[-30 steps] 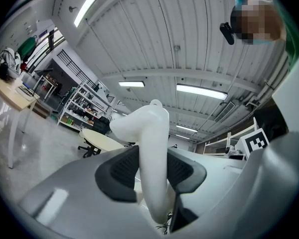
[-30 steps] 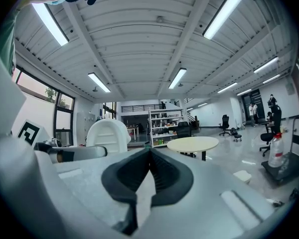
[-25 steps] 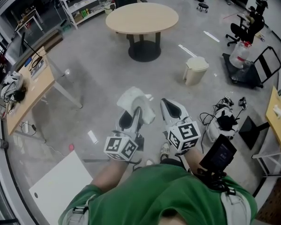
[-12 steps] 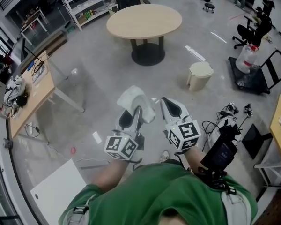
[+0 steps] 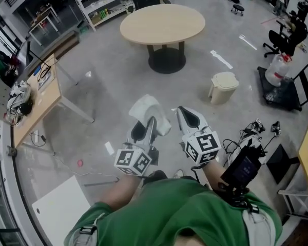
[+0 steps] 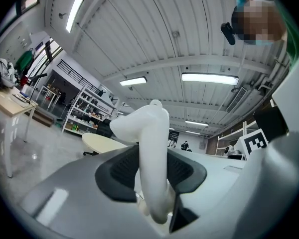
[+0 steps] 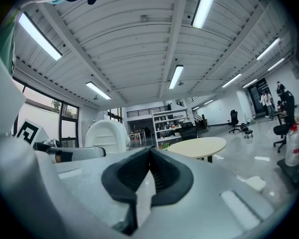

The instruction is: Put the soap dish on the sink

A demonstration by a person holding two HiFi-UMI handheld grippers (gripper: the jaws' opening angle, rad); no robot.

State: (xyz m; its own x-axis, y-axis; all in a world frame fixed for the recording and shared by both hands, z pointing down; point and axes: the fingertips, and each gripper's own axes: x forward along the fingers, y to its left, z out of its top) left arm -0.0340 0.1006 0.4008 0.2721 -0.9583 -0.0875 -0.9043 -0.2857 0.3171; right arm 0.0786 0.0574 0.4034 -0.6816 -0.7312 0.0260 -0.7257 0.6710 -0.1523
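A white soap dish (image 5: pixel 150 113) stands on edge between the jaws of my left gripper (image 5: pixel 144 124), which is shut on it. In the left gripper view the soap dish (image 6: pixel 152 133) rises as a curved white shape out of the dark pads of the left gripper (image 6: pixel 152 169). My right gripper (image 5: pixel 188 119) is held level beside it, a little to the right, with its jaws closed on nothing. From the right gripper (image 7: pixel 150 172), the soap dish (image 7: pixel 107 135) shows at the left. No sink is in view.
Ahead on the grey floor stand a round wooden table (image 5: pixel 162 23) and a small white bin (image 5: pixel 223 86). A desk (image 5: pixel 33 104) is at the left and a white panel (image 5: pixel 61 206) at the lower left. Cables and a bag (image 5: pixel 249 132) lie at the right, near office chairs.
Both grippers have travelled together across the floor: the round table and the bin have drifted lower and rightward in the head view. The hold on the soap dish is unchanged.
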